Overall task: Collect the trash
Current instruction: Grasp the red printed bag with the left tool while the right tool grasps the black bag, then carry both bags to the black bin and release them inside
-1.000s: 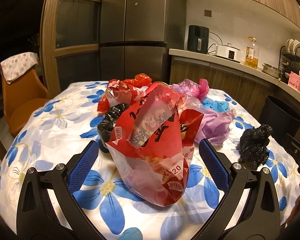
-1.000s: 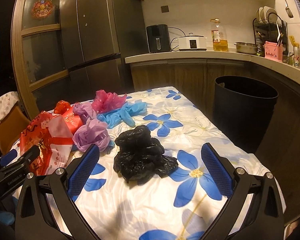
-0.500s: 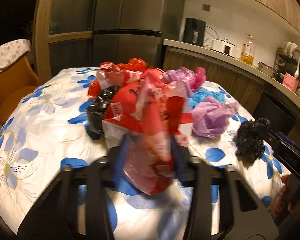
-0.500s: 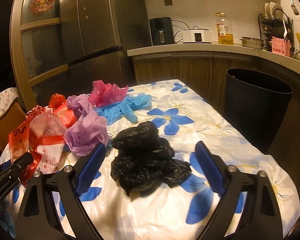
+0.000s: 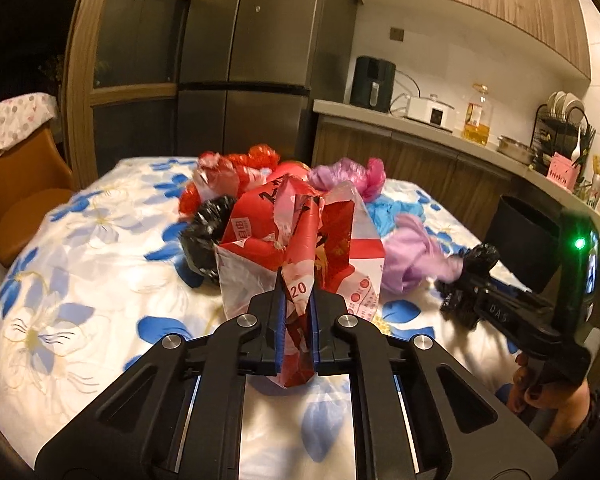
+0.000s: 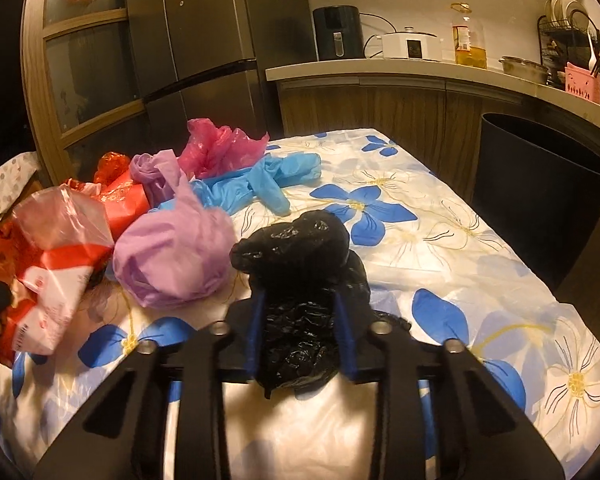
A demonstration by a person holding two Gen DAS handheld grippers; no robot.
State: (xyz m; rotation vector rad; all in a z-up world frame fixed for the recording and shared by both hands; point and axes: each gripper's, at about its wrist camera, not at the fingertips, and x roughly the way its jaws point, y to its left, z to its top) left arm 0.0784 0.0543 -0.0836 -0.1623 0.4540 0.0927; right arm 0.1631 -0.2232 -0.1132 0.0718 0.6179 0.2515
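A dark bin (image 6: 540, 184) stands on the floor just beside the far right edge of the surface (image 6: 440, 248); from here its mouth looks dark and I cannot tell what is in it.

The left gripper (image 5: 296, 320) has just been closing, and its jaws now stand almost together, clamped on the lower part of a red bag (image 5: 300, 240), whose plastic is pinched flat between the blue pads. The right gripper (image 6: 300, 332) has just been closing too; its jaws are narrower but still some way apart, pressed on a black bag (image 6: 300, 272) that fills the gap between them and bulges out above and below.

The red bag is a crumpled red and white plastic carrier with printed characters and the figure 20 near the pads; its top stands up, torn and open. The black bag is a glossy, wrinkled bundle, knotted into a rounded lump at the top, lying near the front right of the surface. In the left view it shows at the right (image 5: 476, 260), at the tip of the other gripper, and a hand (image 5: 540, 392) holds that gripper's handle.

More trash lies in a heap on the flowered cloth: a lilac bag (image 6: 172, 256) just left of the black one, a pink bag (image 6: 216, 144) and a blue glove (image 6: 268, 184) behind it, and a second black bundle (image 5: 204, 236) beside the red bag.
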